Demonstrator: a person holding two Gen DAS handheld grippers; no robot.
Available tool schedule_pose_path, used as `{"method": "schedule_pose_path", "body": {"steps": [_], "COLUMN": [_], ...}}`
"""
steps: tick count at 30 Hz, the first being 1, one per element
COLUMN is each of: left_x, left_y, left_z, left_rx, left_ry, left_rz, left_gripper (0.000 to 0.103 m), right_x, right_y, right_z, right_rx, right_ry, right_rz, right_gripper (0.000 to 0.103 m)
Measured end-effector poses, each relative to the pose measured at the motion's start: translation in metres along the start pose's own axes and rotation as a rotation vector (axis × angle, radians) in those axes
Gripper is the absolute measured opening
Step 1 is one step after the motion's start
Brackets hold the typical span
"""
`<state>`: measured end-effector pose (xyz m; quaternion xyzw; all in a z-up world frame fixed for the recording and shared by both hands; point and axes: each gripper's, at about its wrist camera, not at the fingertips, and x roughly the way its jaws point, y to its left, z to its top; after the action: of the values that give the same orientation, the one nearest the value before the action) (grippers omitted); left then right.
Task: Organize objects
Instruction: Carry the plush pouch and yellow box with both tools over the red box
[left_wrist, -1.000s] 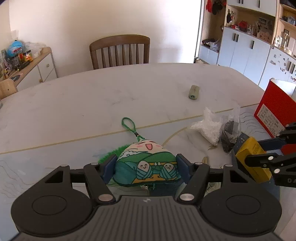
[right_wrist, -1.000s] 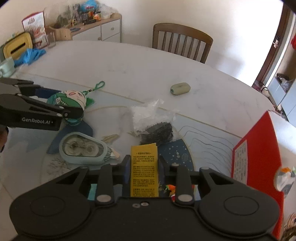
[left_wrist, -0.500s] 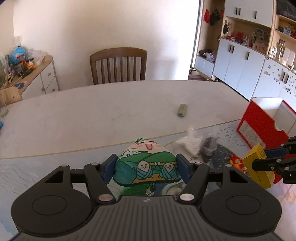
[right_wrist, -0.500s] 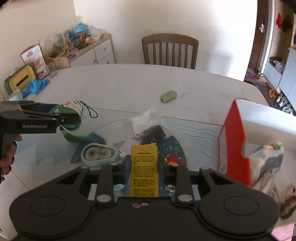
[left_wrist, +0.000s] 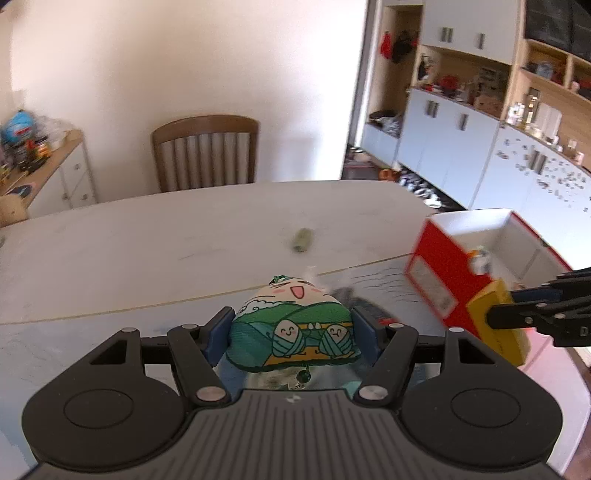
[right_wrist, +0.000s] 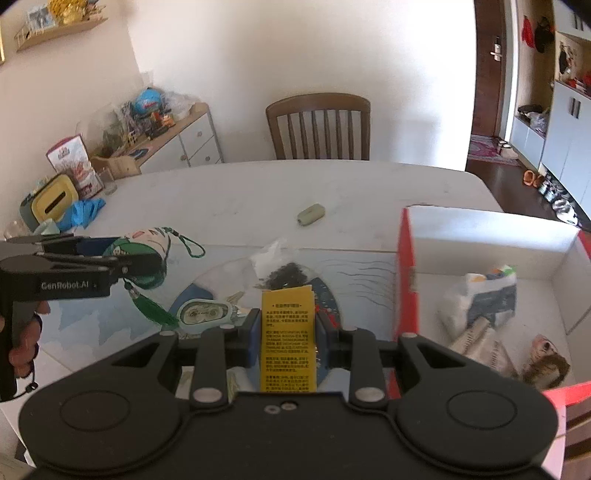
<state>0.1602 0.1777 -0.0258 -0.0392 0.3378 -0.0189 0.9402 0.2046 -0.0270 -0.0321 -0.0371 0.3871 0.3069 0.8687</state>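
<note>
Your left gripper (left_wrist: 291, 332) is clenched on the plush charm (left_wrist: 293, 325), its blue pads pressing the soft sides low down so the printed face stays upright and the green tassel (right_wrist: 149, 308) hangs free beneath, clear of the table (left_wrist: 147, 240). Your right gripper (right_wrist: 288, 328) is clamped on the narrow faces of the yellow box (right_wrist: 289, 339), which stands on end between the jaws; that likely keeps its small end leading for a drop. Both loads are held off the table, and the red bin (right_wrist: 404, 280) sits open at the right with bagged items already lying inside, so it looks like the place you are collecting things. The yellow box is just beside the bin's red wall; the charm is farther left. Left on the table are the goggles case (right_wrist: 205, 314), the plastic bag (right_wrist: 280, 266) and a small grey-green case (right_wrist: 311, 215).
</note>
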Motion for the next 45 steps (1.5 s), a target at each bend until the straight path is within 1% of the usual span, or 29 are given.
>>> {"method": "schedule_pose_path", "body": {"steps": [8,14,19,24,30,37,39,42,45], "left_x": [-0.001,0.005,0.013,0.023,0.039,0.065,0.074,0.091,0.111], "left_y": [-0.051,-0.097,-0.133,-0.172,-0.222,-0.269,-0.279,-0.289,-0.298], "left_z": [0.014,0.026,0.038,0.049,0.061,0.079,0.084,0.087,0.085], "left_rx": [0.002,0.037,0.057,0.082,0.145,0.217,0.223,0.204,0.204], "left_ry": [-0.010,-0.025,-0.038,-0.041,-0.045,-0.038,-0.042,-0.039,-0.028], "left_rz": [-0.086,-0.122,-0.152,-0.181,-0.214,-0.249,-0.263,-0.282,-0.284], "left_gripper": [0.068,0.068,0.068,0.068,0.068,0.068,0.068,0.068,0.068], "right_x": [-0.033,-0.056,-0.074,-0.083,-0.082,-0.068,-0.062,-0.052,-0.040], "right_y": [-0.042,-0.087,-0.129,-0.168,-0.209,-0.237,-0.246,-0.257,-0.265], "right_z": [-0.004,-0.008,-0.006,-0.003,0.004,0.011,0.012,0.014,0.017], "right_rx": [0.050,0.090,0.120,0.131,0.148,0.122,0.128,0.111,0.087], "right_ry": [-0.030,-0.055,-0.094,-0.110,-0.105,-0.078,-0.064,-0.044,-0.013], "right_rz": [-0.016,-0.055,-0.093,-0.120,-0.141,-0.161,-0.163,-0.156,-0.144], "right_gripper": [0.028,0.028,0.028,0.028,0.028,0.028,0.028,0.028,0.029]}}
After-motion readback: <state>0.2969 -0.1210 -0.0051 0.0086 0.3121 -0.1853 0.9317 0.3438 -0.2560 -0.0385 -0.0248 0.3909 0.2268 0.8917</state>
